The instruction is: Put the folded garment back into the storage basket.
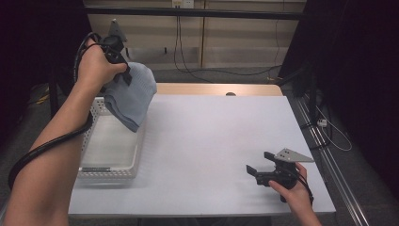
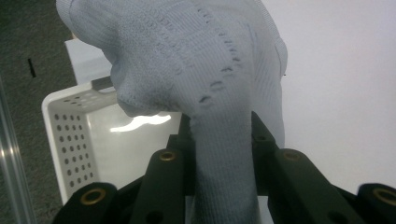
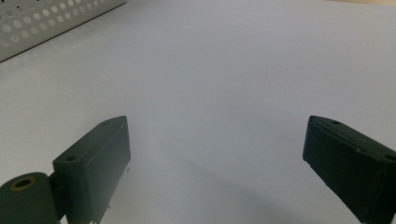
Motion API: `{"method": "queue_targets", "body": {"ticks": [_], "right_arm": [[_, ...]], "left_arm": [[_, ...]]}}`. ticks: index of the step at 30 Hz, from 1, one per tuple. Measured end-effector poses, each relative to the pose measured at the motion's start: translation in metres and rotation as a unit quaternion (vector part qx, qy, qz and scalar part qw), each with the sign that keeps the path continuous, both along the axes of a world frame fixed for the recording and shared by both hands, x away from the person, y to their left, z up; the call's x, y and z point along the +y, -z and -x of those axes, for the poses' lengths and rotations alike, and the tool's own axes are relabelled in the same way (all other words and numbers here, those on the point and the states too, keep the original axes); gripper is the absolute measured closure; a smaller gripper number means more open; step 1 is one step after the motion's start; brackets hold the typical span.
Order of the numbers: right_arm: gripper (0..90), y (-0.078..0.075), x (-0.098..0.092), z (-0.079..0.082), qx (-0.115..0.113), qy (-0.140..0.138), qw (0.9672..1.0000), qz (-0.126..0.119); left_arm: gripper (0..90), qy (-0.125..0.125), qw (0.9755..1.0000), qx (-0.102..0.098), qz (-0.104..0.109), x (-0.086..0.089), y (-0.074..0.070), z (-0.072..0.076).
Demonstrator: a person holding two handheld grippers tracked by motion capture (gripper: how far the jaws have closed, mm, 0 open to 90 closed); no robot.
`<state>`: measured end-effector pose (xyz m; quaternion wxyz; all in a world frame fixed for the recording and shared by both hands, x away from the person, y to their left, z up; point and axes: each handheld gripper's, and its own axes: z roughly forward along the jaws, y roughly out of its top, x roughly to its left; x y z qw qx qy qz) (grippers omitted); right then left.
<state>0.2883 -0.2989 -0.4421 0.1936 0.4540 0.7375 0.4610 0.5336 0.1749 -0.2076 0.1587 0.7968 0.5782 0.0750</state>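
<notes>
A light blue knitted cloth hangs bunched from my left gripper, which is raised above the far end of the white perforated basket. In the left gripper view the cloth is pinched between the black jaws of the left gripper, a thick fold running down between them, with the basket below. My right gripper rests low over the white table near the front right, jaws wide apart. Between the tips of the right gripper there is only bare table.
The white table top has a wooden strip along its far edge. A thick black cable loops under the left forearm. Dark frame posts and a metal rail stand right of the table; the basket's perforated wall lies far off from the right gripper.
</notes>
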Motion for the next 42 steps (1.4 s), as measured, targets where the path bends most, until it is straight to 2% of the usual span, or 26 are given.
{"method": "queue_targets", "body": {"ticks": [7,10,18,25,34,42], "right_arm": [[7.4,0.0,0.0,0.0,0.001,0.001,1.0,0.001],[7.4,0.0,0.0,0.0,0.001,0.0,1.0,0.0],[7.4,0.0,0.0,0.001,0.0,0.0,1.0,0.001],[7.4,-0.001,0.001,0.002,-0.001,-0.001,1.0,0.001],[7.3,-0.002,0.0,0.002,-0.002,0.0,1.0,0.001],[7.3,-0.001,0.0,0.002,-0.001,0.0,1.0,0.001]], "left_arm": [[73.6,-0.019,0.9997,0.015,0.002,0.018,0.021,-0.004],[73.6,-0.026,0.9996,0.01,0.002,0.022,0.029,-0.005],[73.5,-0.028,0.9994,0.019,0.002,0.03,0.044,-0.006],[73.6,-0.035,0.9991,0.025,-0.003,0.036,0.05,-0.005],[73.5,-0.042,0.9987,0.029,0.002,0.045,0.06,-0.005],[73.6,-0.038,0.9986,0.037,-0.001,0.046,0.067,-0.005]]}}
